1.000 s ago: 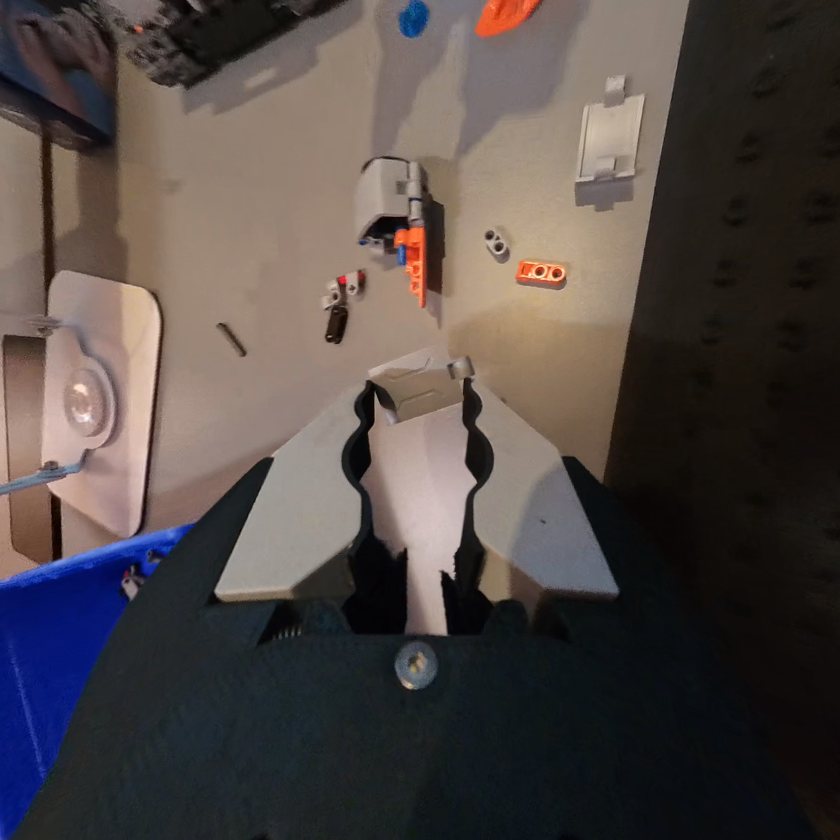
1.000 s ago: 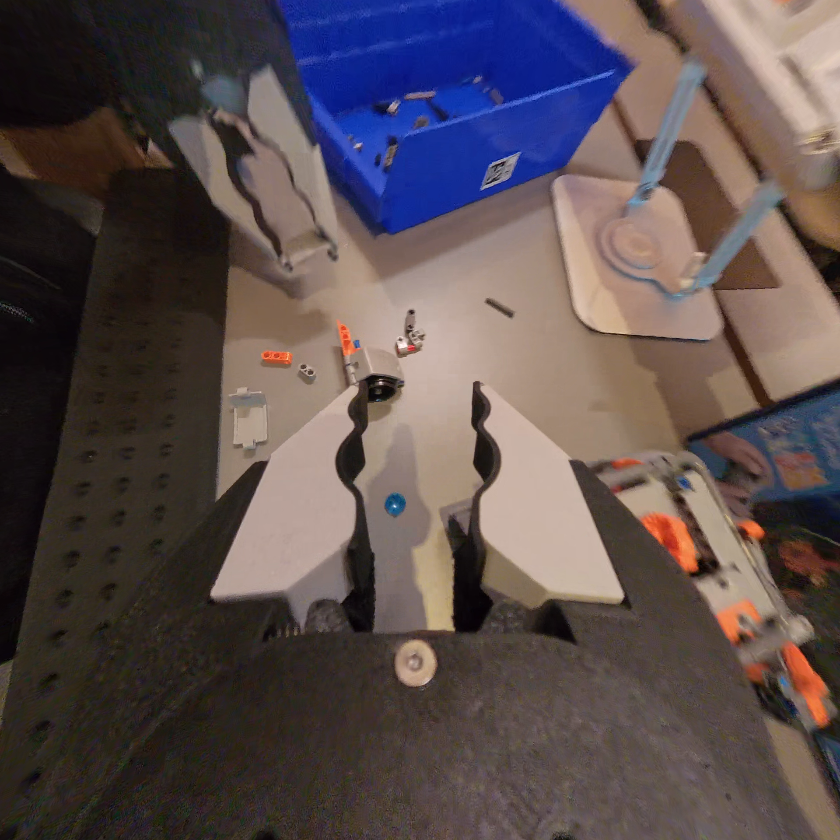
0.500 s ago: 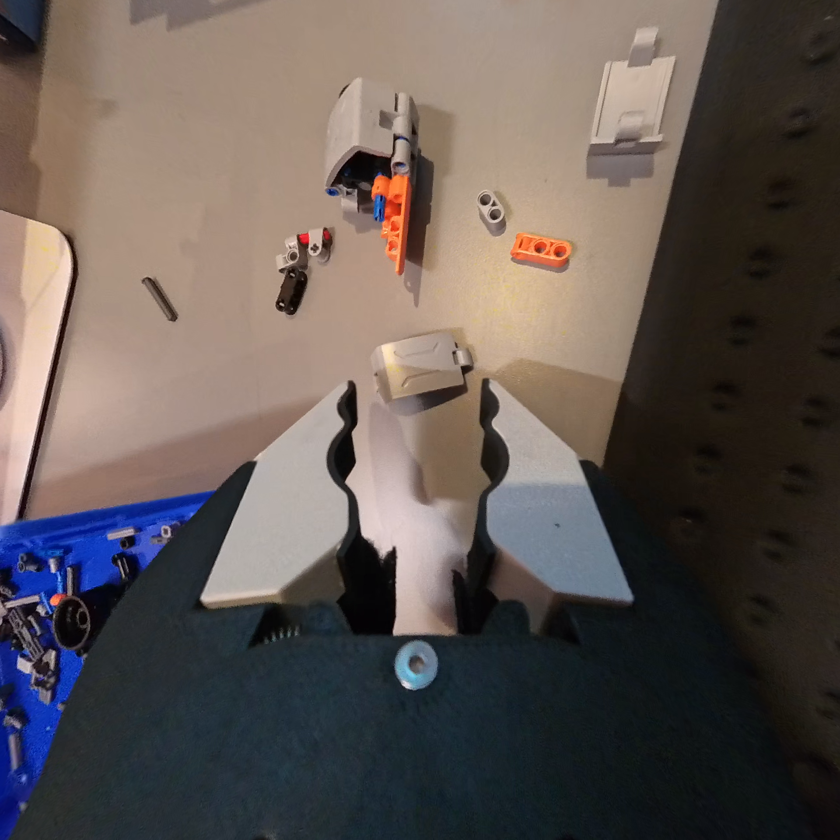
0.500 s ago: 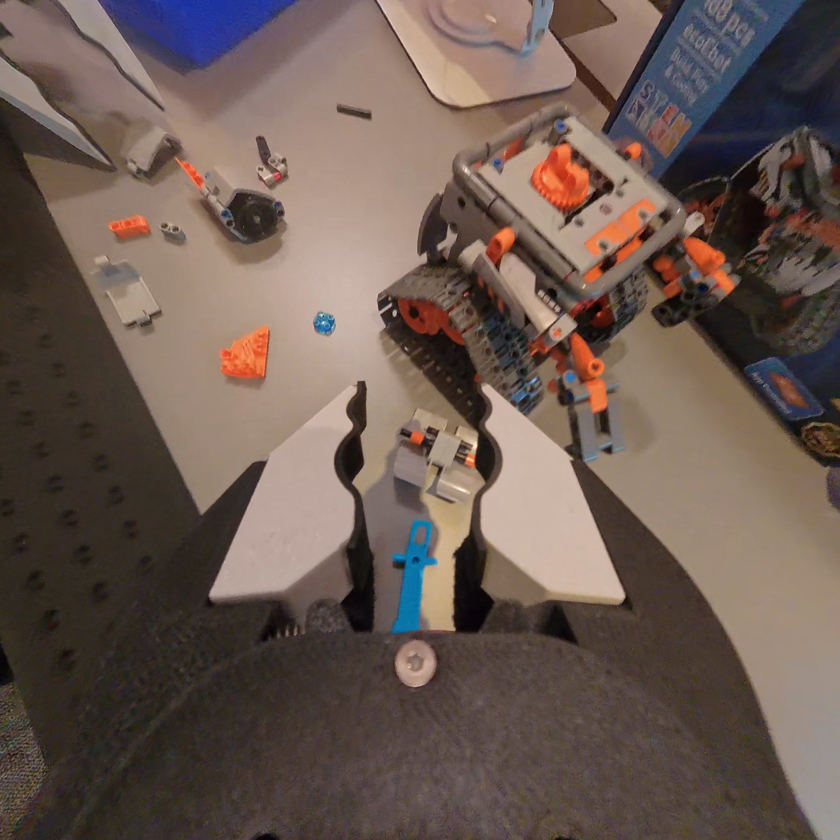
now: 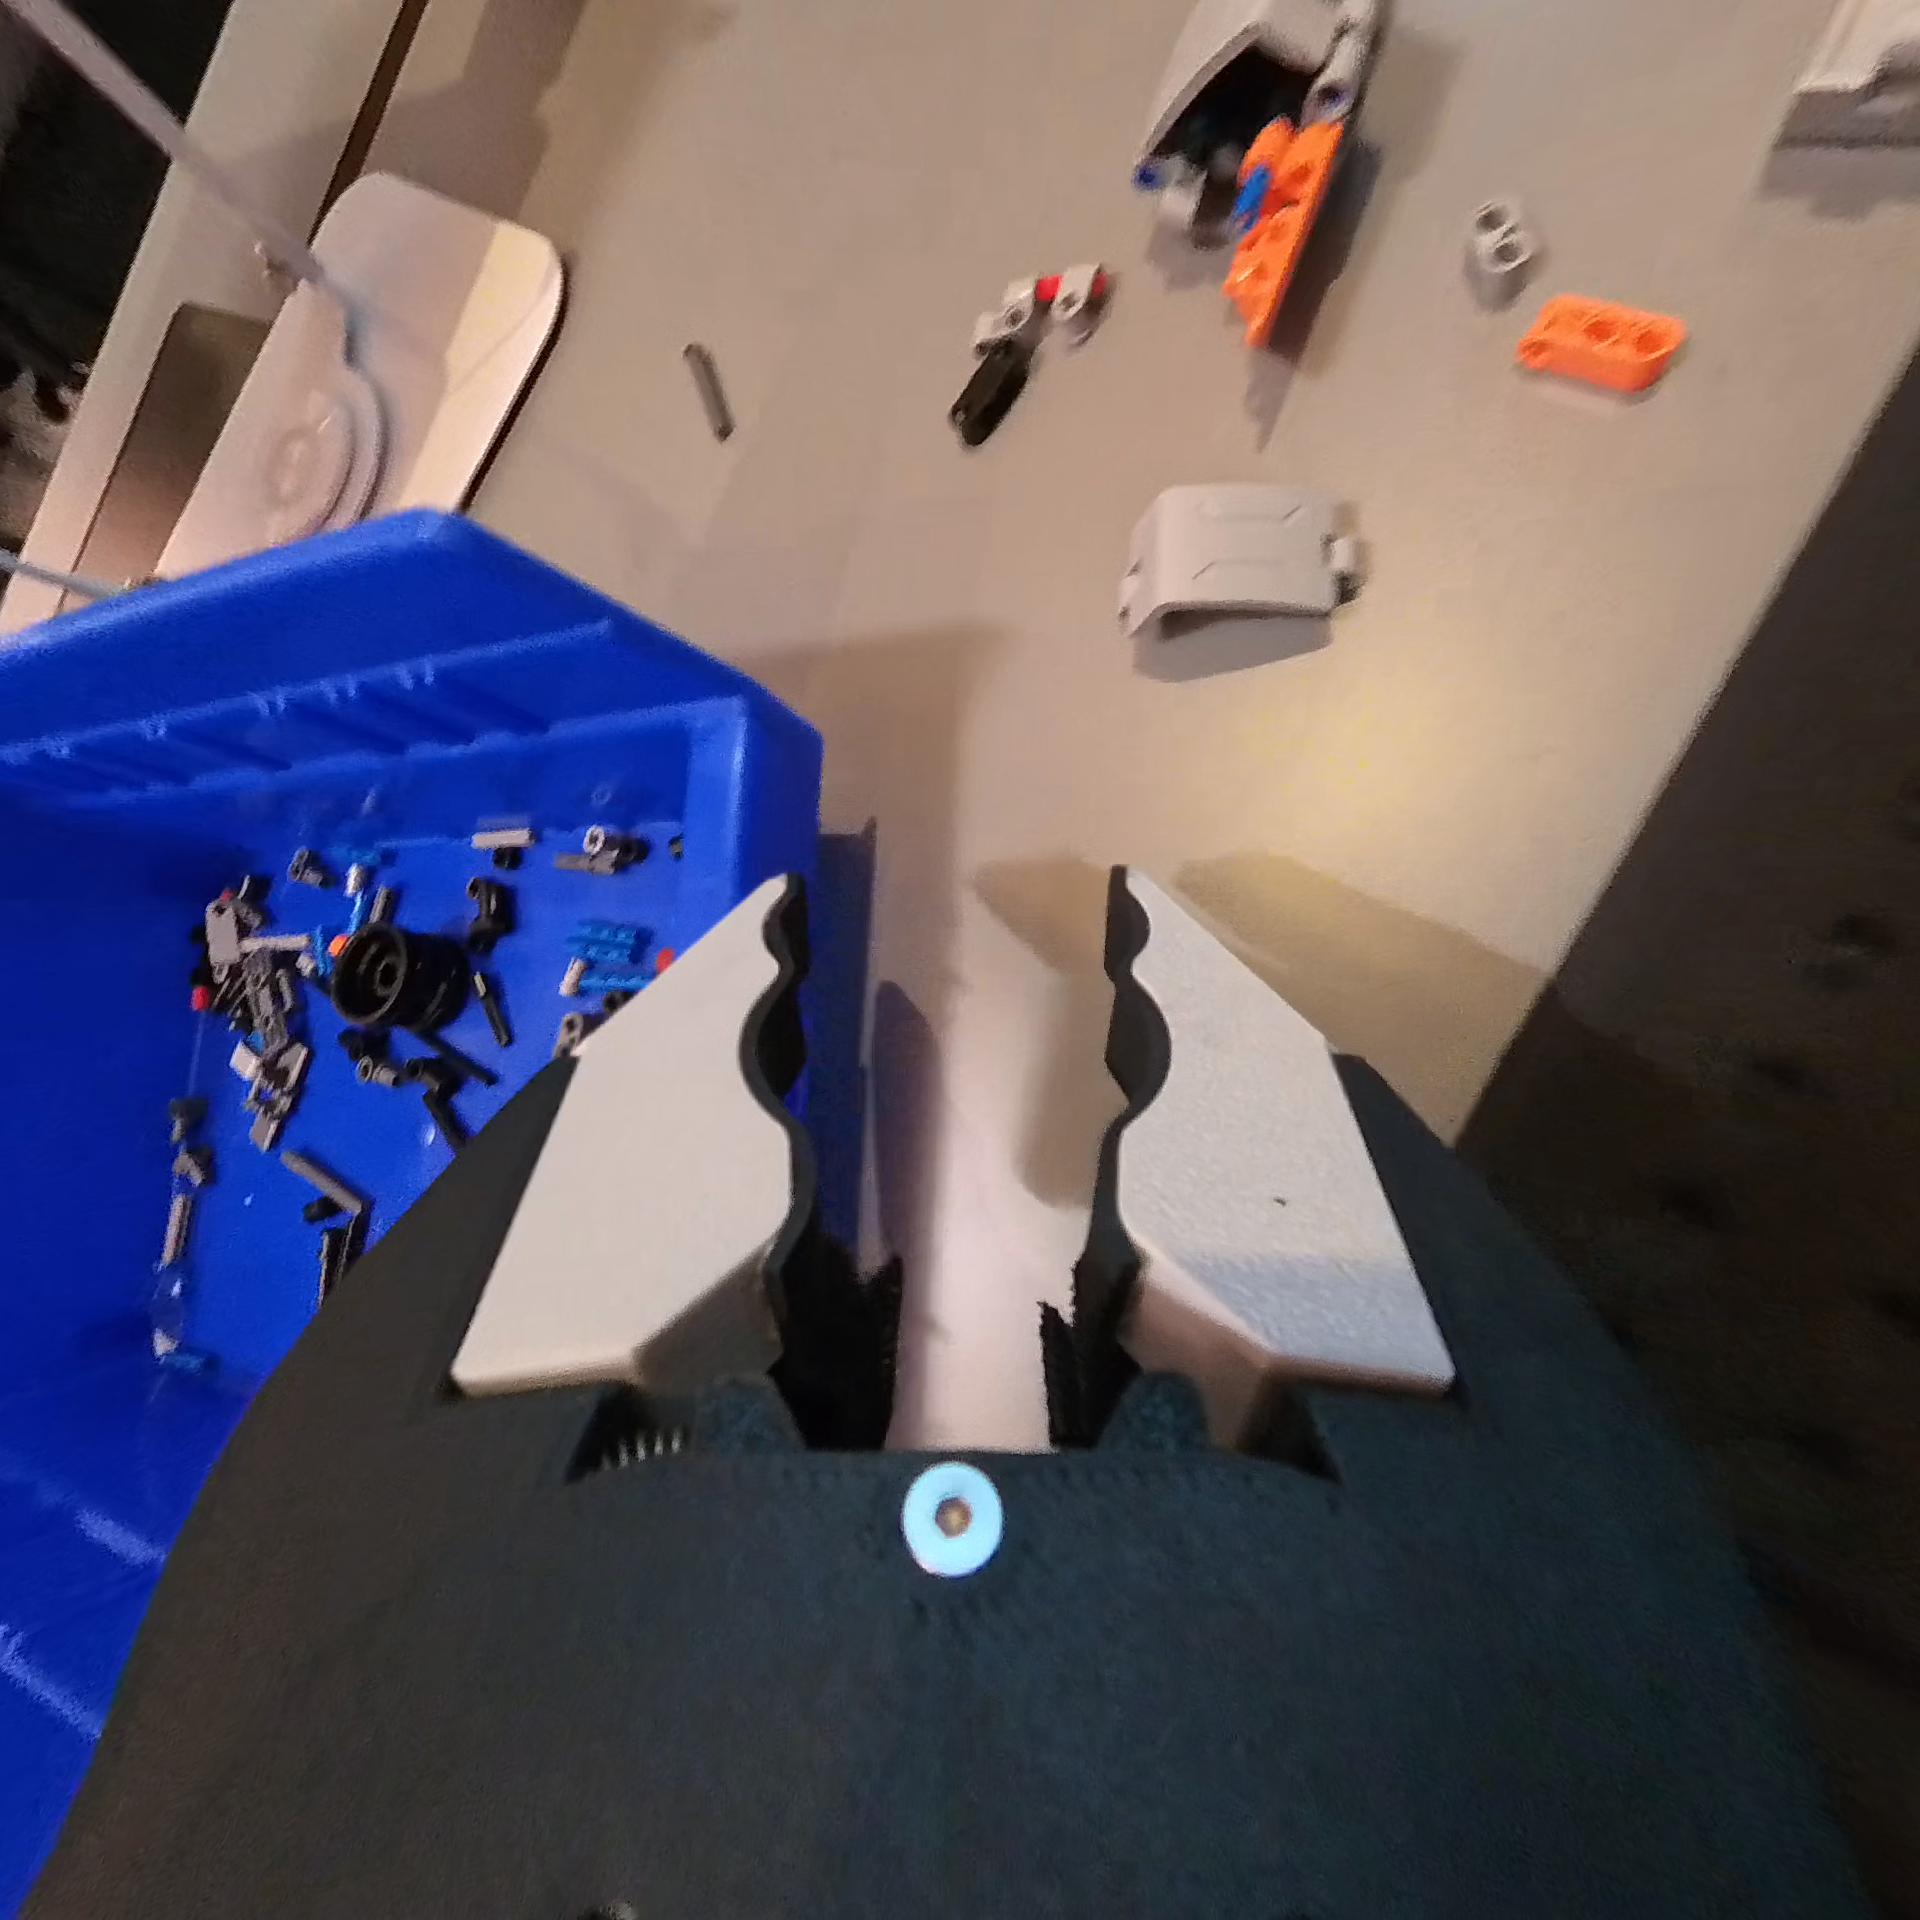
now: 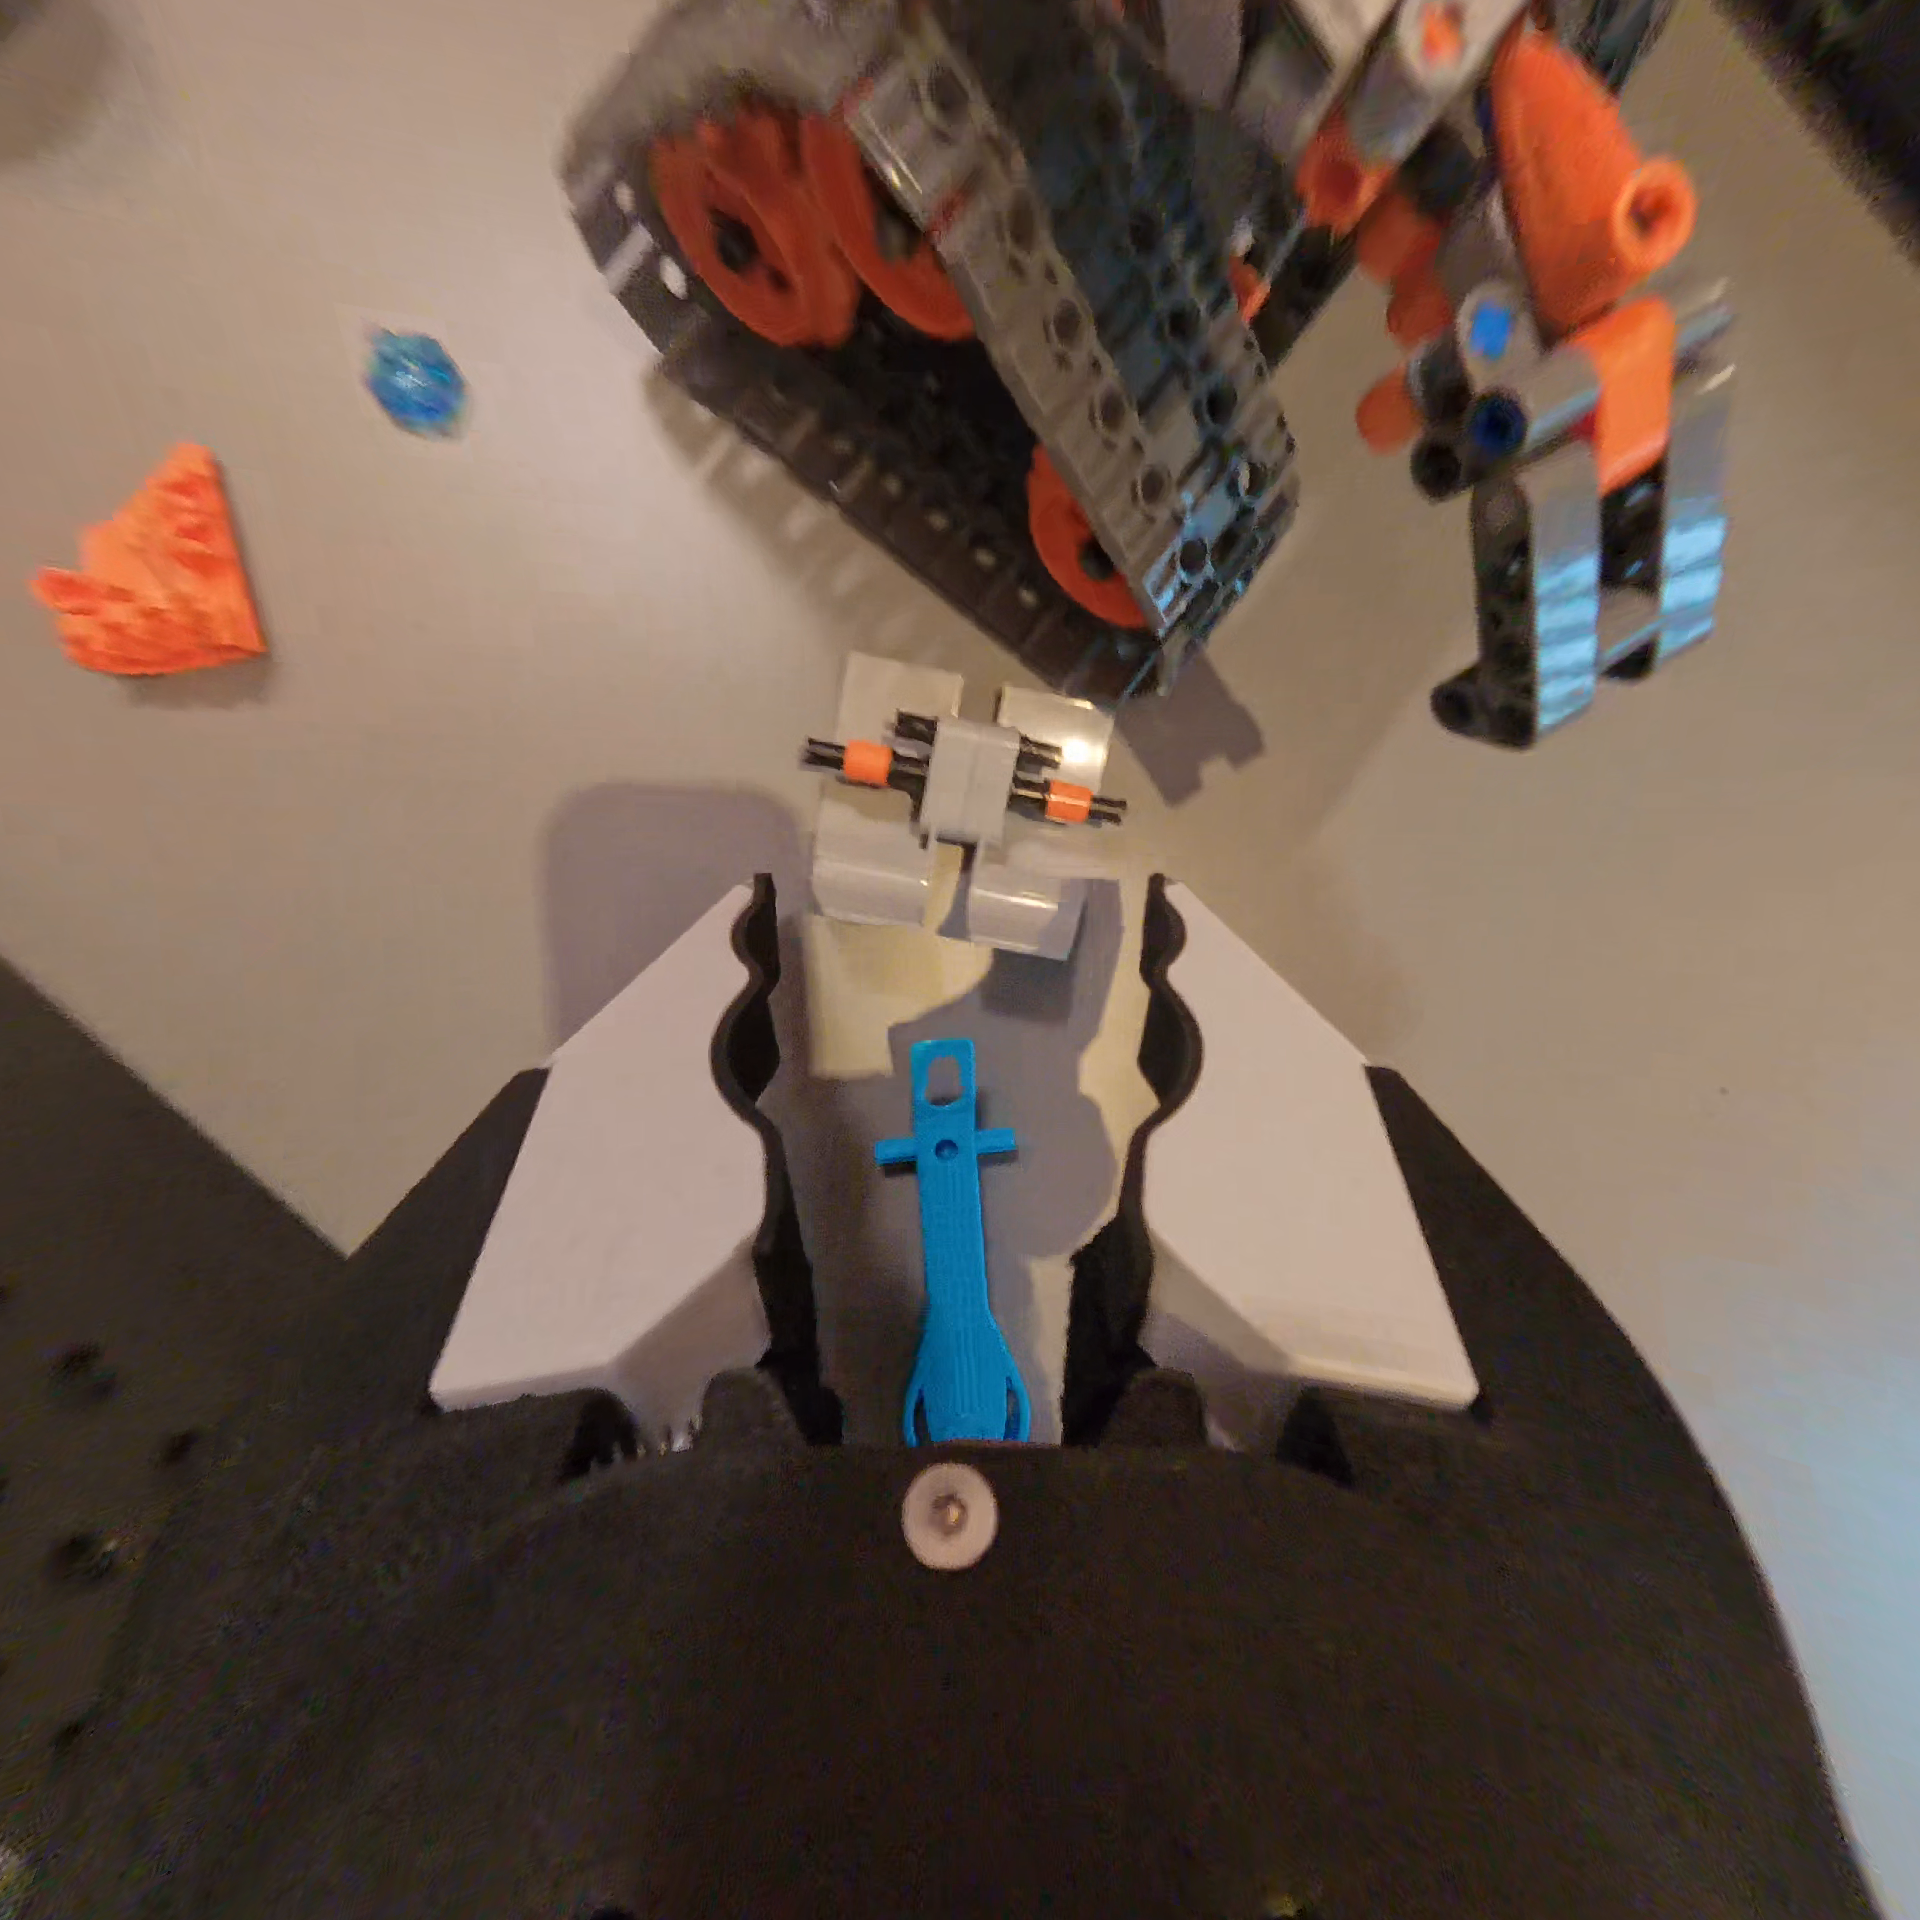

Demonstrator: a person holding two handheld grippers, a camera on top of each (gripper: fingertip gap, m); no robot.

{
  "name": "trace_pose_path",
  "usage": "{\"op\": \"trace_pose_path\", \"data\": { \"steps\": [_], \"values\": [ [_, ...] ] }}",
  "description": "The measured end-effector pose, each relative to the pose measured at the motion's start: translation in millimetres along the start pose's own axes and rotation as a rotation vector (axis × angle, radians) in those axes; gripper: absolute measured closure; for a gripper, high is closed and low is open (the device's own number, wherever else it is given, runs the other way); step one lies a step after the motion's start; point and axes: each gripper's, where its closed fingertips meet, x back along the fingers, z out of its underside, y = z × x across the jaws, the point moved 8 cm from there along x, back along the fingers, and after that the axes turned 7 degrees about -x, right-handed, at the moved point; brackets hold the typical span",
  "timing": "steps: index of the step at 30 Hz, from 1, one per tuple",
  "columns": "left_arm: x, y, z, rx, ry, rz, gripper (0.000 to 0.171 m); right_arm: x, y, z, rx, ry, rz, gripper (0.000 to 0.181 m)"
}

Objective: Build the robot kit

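Right now the left tongs (image 5: 951, 904) are hanging released and empty above the table (image 5: 831, 312), beside the wall of a blue bin (image 5: 520, 665) that is carrying a scatter of small pins, connectors and a black wheel (image 5: 400, 977). Nearest ahead of them a curved grey shell panel (image 5: 1236, 566) is lying alone; beyond it are a black-and-grey connector cluster (image 5: 1023, 348), a dark axle pin (image 5: 710, 390), an orange three-hole beam (image 5: 1600, 341) and a grey housing with an orange beam (image 5: 1262, 145).

Meanwhile the right tongs (image 6: 961, 894) are also spread wide, grasping nothing, with a small grey brick assembly on black axles with orange bushes (image 6: 961, 805) sitting just past their tips and a blue brick-separator tool (image 6: 951, 1236) lying on the table between the jaws. A tracked brick vehicle (image 6: 966, 343) is standing close behind the assembly; an orange wedge (image 6: 156, 582) and a blue translucent stud (image 6: 416, 376) are lying well apart, toward the table's left side.

That assembly looks light, rigid and slick, likely to pull apart at its axles, so its flat grey flanks seem the safest hold.
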Motion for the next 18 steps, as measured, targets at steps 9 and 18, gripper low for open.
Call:
{"op": "trace_pose_path", "data": {
  "steps": [9,18],
  "values": [
    [-5.0,16.3,13.4,0.066,-0.038,0.007,0.14,-11.8,-3.2,1.9,-0.058,-0.001,-0.029,0.128],
    [-0.5,28.8,32.5,0.149,-0.032,-0.044,0.14,2.7,4.5,1.3,-0.058,-0.088,-0.073,0.128]
  ]
}}
